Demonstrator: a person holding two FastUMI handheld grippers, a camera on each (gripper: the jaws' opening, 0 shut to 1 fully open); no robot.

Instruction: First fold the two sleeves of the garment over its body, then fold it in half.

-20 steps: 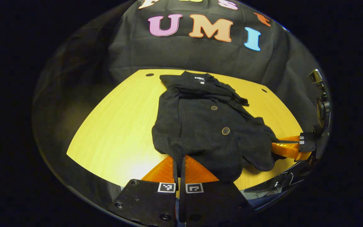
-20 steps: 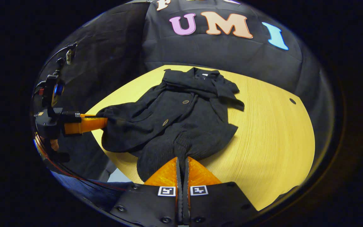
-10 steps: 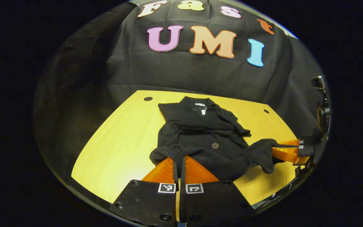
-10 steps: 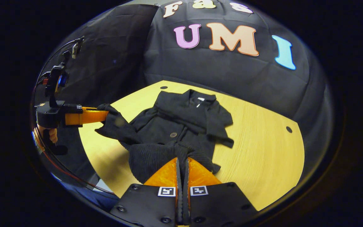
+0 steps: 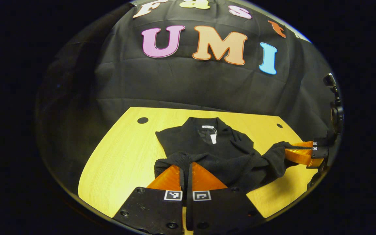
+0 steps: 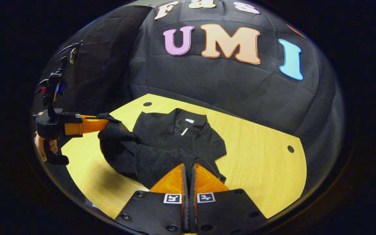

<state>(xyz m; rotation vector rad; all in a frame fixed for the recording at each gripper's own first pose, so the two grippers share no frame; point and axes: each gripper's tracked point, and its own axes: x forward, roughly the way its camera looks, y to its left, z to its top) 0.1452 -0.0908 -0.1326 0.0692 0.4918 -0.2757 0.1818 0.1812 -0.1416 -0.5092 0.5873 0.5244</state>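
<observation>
Left to right across the yellow wood-grain tabletop [image 5: 116, 156]: the left gripper [image 5: 185, 169] has its two fingers pressed together on the left corner of the hem of the black knit button-front garment [image 5: 207, 143], holding it raised off the table. The garment lies mid-table with its collar and white neck tag [image 5: 211, 137] toward the booth wall; the sleeves look already laid over the body, and the lower half is lifted in a sagging band between the two grips. In the right gripper view, a person's hand [image 6: 44, 147] is seen holding the left tool's handle. Further right, the right gripper [image 6: 188, 178] is likewise clamped on the opposite hem corner; it shows at the right edge of the left gripper view too. Judgement: this is the half-fold, roughly midway, with the hem not yet over the collar. To do it well: carry both corners forward at equal height and pace so the hem edge stays straight; keep mild tension between the grips to take out the sag; lower the hem square onto the shoulders before opening either tool. Risk: the knit is limp and may bunch, or drag the folded sleeves out of place.
</observation>
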